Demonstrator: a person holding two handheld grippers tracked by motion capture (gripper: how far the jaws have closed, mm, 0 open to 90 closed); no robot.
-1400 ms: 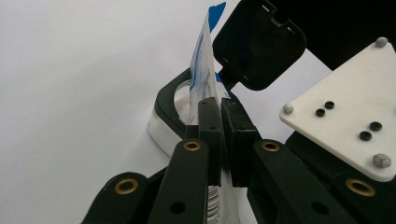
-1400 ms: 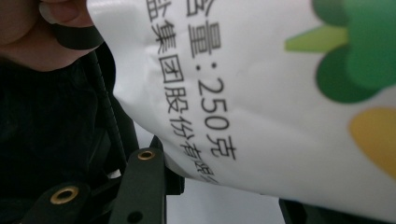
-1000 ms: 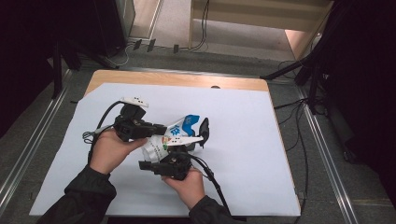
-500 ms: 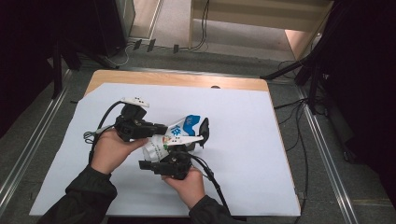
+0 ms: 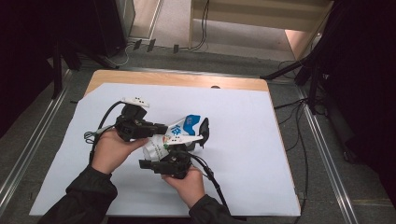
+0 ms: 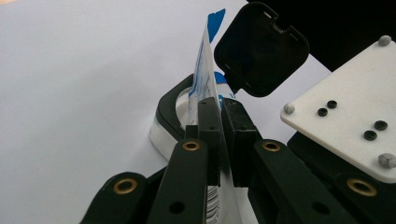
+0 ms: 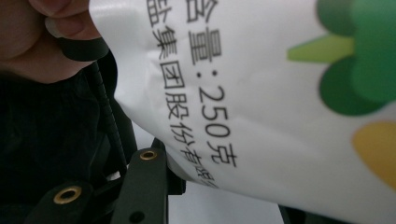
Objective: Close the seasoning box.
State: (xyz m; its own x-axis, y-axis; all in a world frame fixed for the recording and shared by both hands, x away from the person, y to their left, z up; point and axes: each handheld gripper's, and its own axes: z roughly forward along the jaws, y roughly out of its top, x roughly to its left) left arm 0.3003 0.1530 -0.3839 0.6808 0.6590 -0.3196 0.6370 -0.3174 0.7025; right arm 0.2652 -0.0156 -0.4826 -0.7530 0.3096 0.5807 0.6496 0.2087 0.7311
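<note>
- Bag [image 5: 175,135]: one, white with blue top and green print, held between the two grippers, above the white sheet [image 5: 261,154].
- Left gripper [image 6: 219,135]: jaws pressed together, pinching the thin edge of the bag.
- Right gripper [image 5: 168,163]: jaws partly spread around the bag's lower part; whether they press on it I cannot tell.
- One container [image 6: 170,109] with black rim and open black lid [image 6: 261,51] stands just beyond the left gripper's tips, behind the bag.
- Writing on the bag: "250克", with more Chinese characters.
</note>
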